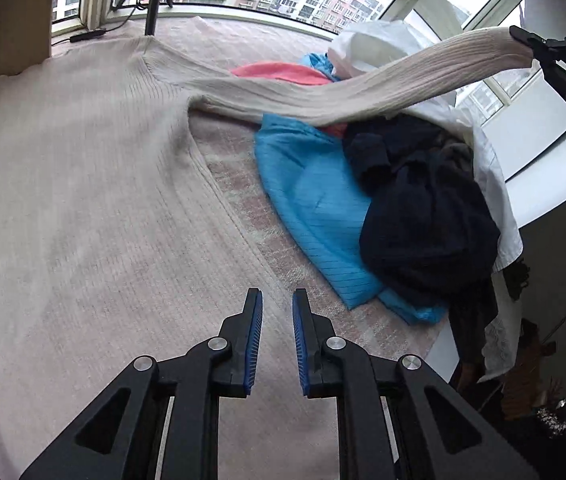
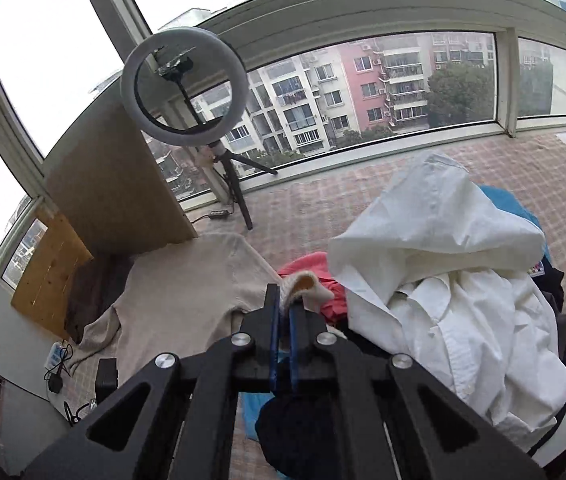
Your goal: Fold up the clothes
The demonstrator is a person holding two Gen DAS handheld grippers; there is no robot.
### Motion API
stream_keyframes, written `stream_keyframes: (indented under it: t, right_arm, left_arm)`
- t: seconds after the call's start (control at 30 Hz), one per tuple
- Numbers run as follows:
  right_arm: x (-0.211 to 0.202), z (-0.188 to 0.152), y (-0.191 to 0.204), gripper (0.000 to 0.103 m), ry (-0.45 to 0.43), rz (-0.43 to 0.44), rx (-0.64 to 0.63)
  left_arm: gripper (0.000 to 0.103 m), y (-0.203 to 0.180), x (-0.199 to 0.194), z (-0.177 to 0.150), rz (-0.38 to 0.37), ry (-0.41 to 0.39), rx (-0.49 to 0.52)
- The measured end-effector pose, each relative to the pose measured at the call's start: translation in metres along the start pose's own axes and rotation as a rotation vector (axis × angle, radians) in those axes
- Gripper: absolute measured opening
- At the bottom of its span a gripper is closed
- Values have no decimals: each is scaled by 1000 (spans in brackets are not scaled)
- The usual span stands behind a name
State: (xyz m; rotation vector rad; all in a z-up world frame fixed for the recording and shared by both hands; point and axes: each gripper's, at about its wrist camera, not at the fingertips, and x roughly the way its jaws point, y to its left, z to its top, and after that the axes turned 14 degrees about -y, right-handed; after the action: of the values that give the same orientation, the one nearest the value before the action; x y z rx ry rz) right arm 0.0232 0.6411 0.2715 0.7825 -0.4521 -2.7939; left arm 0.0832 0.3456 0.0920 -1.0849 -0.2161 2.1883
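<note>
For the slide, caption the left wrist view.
Open left gripper hovers over beige sweater; right gripper lifts its sleeve.

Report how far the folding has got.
Done: the beige sweater lies spread flat, not yet folded. In hand: the right hand-held gripper is shut on the sleeve cuff, lifted above the pile; the left hand-held gripper hovers open over the sweater body. Left: the white shirt, blue garment and dark garment lie heaped, unfolded.

Soft window daylight; fisheye-warped, dark edges
</note>
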Motion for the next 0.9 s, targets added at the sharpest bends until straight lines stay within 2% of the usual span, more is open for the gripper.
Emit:
stream_keyframes:
  t: [0.1, 0.17, 0.2, 0.27, 0.33, 0.4, 0.43, 0.5, 0.53, 0.57, 0.63, 0.7, 0.73, 0.8, 0.87, 0.9]
  right_arm:
    - [16, -9, 79, 4, 19, 172, -79]
    - [34, -38, 133, 4, 100, 320, -104]
    - [44, -60, 160, 4, 161, 401, -109]
    - [64, -123, 208, 4, 330, 548, -149]
    - [82, -194, 243, 5, 529, 621, -244]
    - [98, -247, 250, 5, 691, 606, -307]
    - [104, -261, 244, 5, 747, 590, -295]
    - [111, -268, 228, 10, 811, 589, -272]
    - [113, -264, 219, 21, 821, 589, -268]
    - [115, -256, 211, 27, 818, 586, -271]
    - [124, -230, 192, 28, 777, 545, -254]
    - [145, -198, 172, 28, 704, 469, -217]
    - [160, -185, 159, 27, 660, 411, -209]
    - [200, -164, 129, 27, 575, 263, -201]
    - [238, -154, 110, 27, 509, 134, -296]
    - [257, -153, 103, 27, 499, 82, -353]
  left_arm:
    - [13, 23, -54, 4, 89, -117, -36]
    - [13, 40, -88, 4, 165, -186, -55]
    - [13, 50, -103, 0, 213, -209, -59]
    - [13, 75, -127, -12, 294, -226, -92]
    - [13, 96, -144, -25, 348, -234, -141]
    - [13, 106, -151, -38, 368, -231, -176]
    - [13, 107, -151, -45, 369, -224, -182]
    - [13, 102, -144, -55, 356, -199, -177]
    - [13, 99, -142, -59, 343, -185, -175]
    - [13, 95, -141, -63, 328, -170, -175]
    - [13, 85, -135, -71, 305, -151, -187]
    - [13, 71, -131, -79, 273, -133, -204]
    - [13, 61, -129, -83, 249, -125, -214]
    - [14, 35, -116, -86, 222, -94, -160]
    - [25, 15, -95, -87, 230, -53, -86]
    - [28, 5, -85, -87, 234, -31, -50]
